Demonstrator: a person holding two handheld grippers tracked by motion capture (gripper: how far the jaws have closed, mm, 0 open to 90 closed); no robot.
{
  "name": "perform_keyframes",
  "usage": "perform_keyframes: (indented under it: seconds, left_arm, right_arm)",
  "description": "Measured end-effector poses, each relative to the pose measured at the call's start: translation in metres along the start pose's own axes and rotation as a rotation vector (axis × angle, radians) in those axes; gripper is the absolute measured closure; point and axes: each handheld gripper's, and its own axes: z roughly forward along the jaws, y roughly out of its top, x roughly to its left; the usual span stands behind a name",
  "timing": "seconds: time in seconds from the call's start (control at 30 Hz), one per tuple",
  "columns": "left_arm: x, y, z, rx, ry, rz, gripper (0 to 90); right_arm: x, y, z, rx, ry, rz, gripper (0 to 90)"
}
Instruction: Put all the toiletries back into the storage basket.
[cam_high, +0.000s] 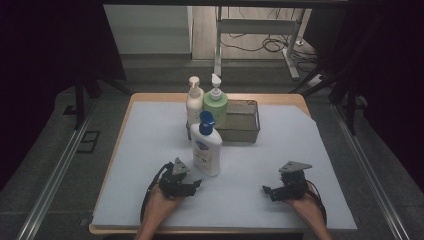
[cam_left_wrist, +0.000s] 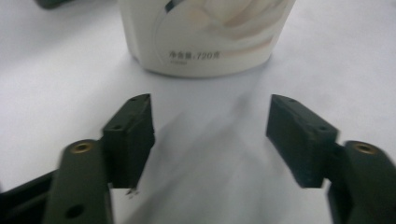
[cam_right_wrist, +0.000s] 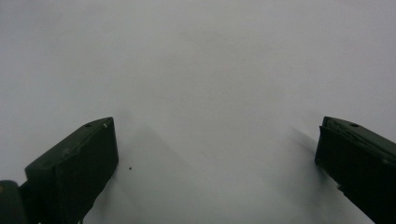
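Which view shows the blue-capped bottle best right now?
The high view: the whole blue-capped bottle stands upright by the left gripper. The left gripper view catches its base past open jaws.

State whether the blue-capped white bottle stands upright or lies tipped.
Upright: the blue-capped white bottle rests on its base on the table, cap on top.

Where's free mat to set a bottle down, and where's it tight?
Free: the left strip of the white mat, beside the bottles; the right strip, right of the grey tray; the middle front between the left tongs and right tongs. Crowded: centre back, where the cream pump bottle, green pump bottle and blue-capped bottle cluster at the tray.
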Motion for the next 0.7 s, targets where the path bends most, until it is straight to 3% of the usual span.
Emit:
perform_keyframes:
  seconds: [0.27, 0.43, 0.7]
  left_arm:
    - [0.005, -0.014, -0.008, 0.011, 0.018, -0.032, 14.4]
    - [0.006, -0.024, -0.013, 0.023, 0.036, -0.048, 12.5]
    - [0.005, -0.030, -0.014, 0.041, 0.068, -0.026, 12.1]
  right_arm:
    - [0.008, 0.005, -0.007, -0.025, 0.010, -0.032, 0.0]
    - [0.012, 0.011, -0.012, -0.045, 0.028, -0.051, 0.0]
    - [0.021, 0.022, -0.019, -0.080, 0.063, -0.072, 0.0]
